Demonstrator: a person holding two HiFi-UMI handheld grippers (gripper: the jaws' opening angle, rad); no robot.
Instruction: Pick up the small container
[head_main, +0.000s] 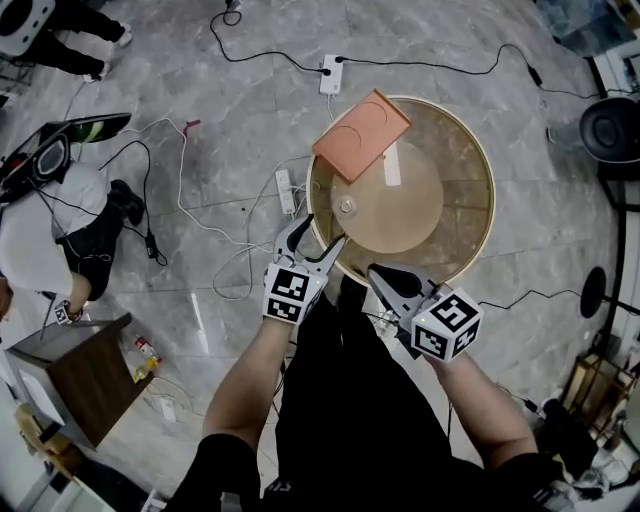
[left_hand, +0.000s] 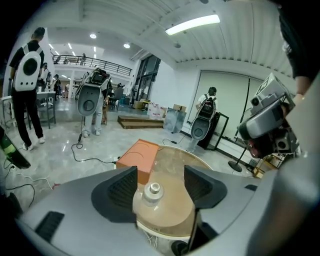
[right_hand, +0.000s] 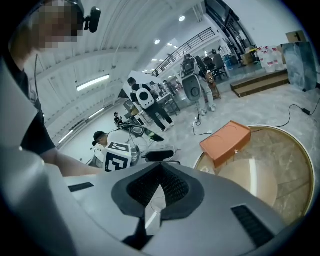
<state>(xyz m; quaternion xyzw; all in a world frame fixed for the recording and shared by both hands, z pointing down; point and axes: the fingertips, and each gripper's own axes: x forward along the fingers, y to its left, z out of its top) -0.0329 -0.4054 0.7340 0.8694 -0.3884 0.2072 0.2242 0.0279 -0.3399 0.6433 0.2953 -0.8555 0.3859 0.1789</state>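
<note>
Head view: the small clear container with a pale cap (head_main: 346, 206) is standing upright on the round glass table with a tan rim (head_main: 485, 170), towards its near left. The flat orange box (head_main: 361, 134) is overhanging the far-left rim, apart from it. The left gripper (head_main: 318, 238) is hovering at the near rim and pointing at the container. The right gripper (head_main: 385, 280) is hanging back to the right.

Left gripper view: the left gripper (left_hand: 161, 186) is showing its jaws wide apart and gripping nothing. The container (left_hand: 152, 194) is sitting framed between the pads but beyond them, untouched (orange box (left_hand: 140, 155) behind it).

Right gripper view: the right gripper (right_hand: 161, 187) is keeping its jaws pressed together and is empty. The orange box (right_hand: 226, 142) and the table (right_hand: 280, 165) are lying to the far right.

Handling, judging by looks: probably light, rigid and smooth-walled, so likely slippery and easy to tip. I'd be taking it across the body just below the cap, squeezing gently.
</note>
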